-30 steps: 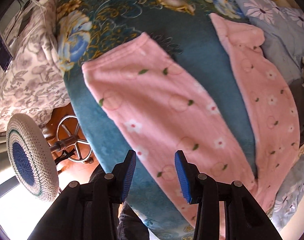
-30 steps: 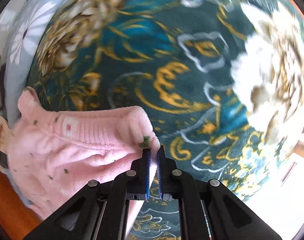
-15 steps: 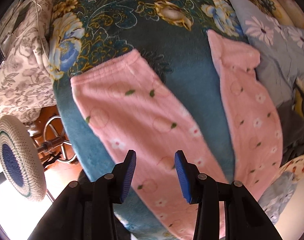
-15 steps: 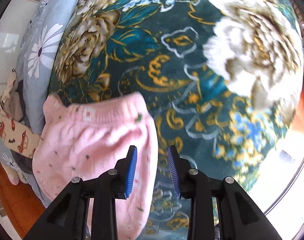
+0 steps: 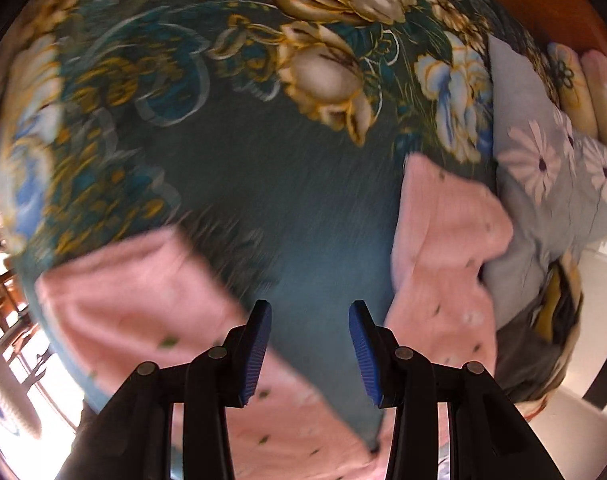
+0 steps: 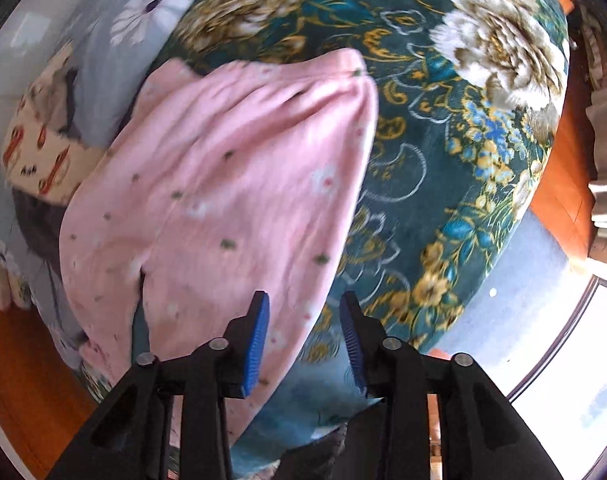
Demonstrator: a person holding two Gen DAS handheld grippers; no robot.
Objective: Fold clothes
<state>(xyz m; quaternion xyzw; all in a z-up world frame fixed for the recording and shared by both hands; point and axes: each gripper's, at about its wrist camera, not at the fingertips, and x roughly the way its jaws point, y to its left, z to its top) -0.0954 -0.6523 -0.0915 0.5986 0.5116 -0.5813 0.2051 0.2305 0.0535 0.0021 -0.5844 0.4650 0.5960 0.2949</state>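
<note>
A pair of soft pink fleece trousers [image 6: 231, 184], printed with small white flowers and green leaves, lies spread on a dark teal plush blanket [image 5: 295, 208] patterned with large gold and cream blooms. In the right wrist view the waist end shows gathered elastic ribbing along its far edge, with loose wrinkles running down the fabric toward the camera; a split between the legs opens at the lower left. In the left wrist view the two legs diverge, one leg [image 5: 135, 300] running off to the left and the other [image 5: 443, 248] to the right, its cuff resting against a grey-blue quilt with white daisies [image 5: 543, 184]; bare blanket lies between them. This view is blurred, so fine print detail is hard to read.

The left gripper [image 5: 310, 346] hangs above the blanket between the legs, its blue-padded fingers spread wide and holding nothing. The right gripper [image 6: 303, 340] hovers over the near edge of the trousers, likewise parted wide and empty.
</note>
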